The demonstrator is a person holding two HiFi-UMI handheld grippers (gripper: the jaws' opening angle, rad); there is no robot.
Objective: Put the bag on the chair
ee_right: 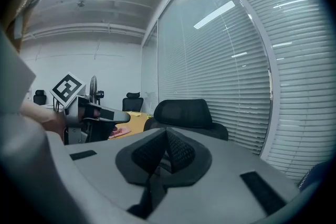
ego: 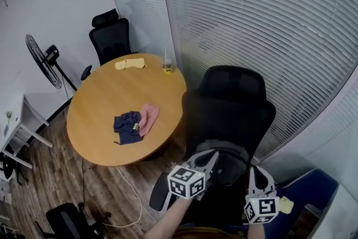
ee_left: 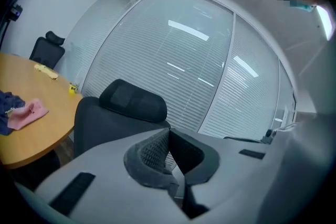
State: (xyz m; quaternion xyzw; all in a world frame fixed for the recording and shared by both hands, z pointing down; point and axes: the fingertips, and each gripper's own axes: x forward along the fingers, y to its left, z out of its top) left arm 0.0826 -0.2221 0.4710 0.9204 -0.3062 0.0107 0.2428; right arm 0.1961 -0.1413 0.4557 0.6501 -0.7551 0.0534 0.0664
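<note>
A black office chair (ego: pixel 232 103) stands at the near edge of a round wooden table (ego: pixel 106 92), its headrest (ee_left: pixel 134 99) straight ahead of both grippers. A crumpled dark blue fabric item (ego: pixel 127 127), possibly the bag, lies on the table with a pink cloth (ego: pixel 149 117) against it. My left gripper (ego: pixel 211 155) hovers over the chair's seat, its jaws shut with nothing between the pads (ee_left: pixel 152 150). To its right, my right gripper (ego: pixel 256 173) is also shut and empty (ee_right: pixel 166 134). The chair (ee_right: pixel 184 112) and the left gripper (ee_right: pixel 100 115) both show in the right gripper view.
A yellow cloth (ego: pixel 130 64) and a small cup (ego: pixel 167 67) sit at the table's far edge. A second black chair (ego: pixel 109 36) stands behind the table and a fan (ego: pixel 42 61) to its left. Slatted glass walls (ego: pixel 251 19) run on the right. A blue upholstered thing (ego: pixel 305 193) is at bottom right.
</note>
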